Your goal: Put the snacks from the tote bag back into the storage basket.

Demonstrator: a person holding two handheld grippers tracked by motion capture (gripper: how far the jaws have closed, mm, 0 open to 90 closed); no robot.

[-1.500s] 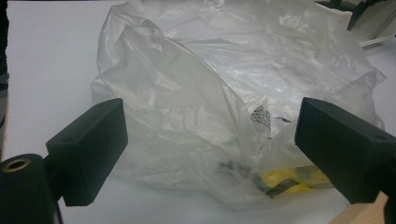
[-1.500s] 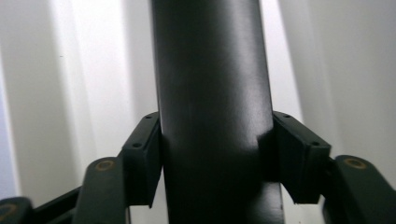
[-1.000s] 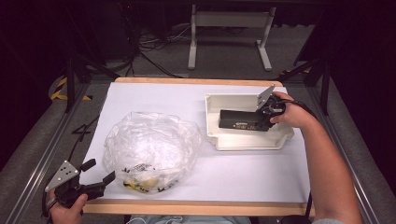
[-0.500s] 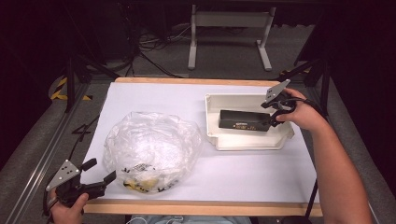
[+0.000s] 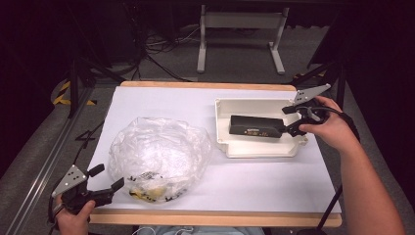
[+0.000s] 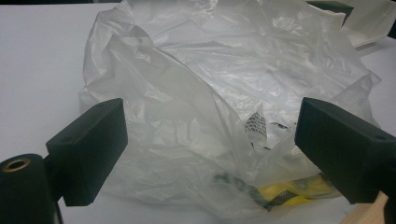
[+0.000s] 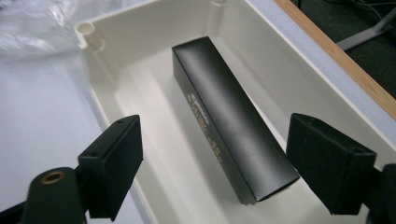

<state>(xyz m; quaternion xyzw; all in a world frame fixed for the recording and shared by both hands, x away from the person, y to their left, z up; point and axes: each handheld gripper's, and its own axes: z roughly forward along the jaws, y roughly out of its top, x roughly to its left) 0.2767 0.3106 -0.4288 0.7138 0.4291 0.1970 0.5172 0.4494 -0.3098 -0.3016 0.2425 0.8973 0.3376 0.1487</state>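
At right of the high view the right gripper (image 5: 292, 120), jaws just opened and empty, hangs above the black box (image 5: 255, 127) in the tray (image 5: 259, 149), while the left gripper (image 5: 105, 178) gapes at the bag (image 5: 159, 154).

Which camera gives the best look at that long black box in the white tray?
The right gripper view: the black box lies close and sharp in the white tray. The high view shows it whole but small; the left gripper view catches a dark corner.

Black hand-held gripper (image 5: 292, 119), grey three-cornered plate (image 5: 310, 92)

Crumpled clear bag (image 6: 219, 107), open gripper (image 6: 210, 154)
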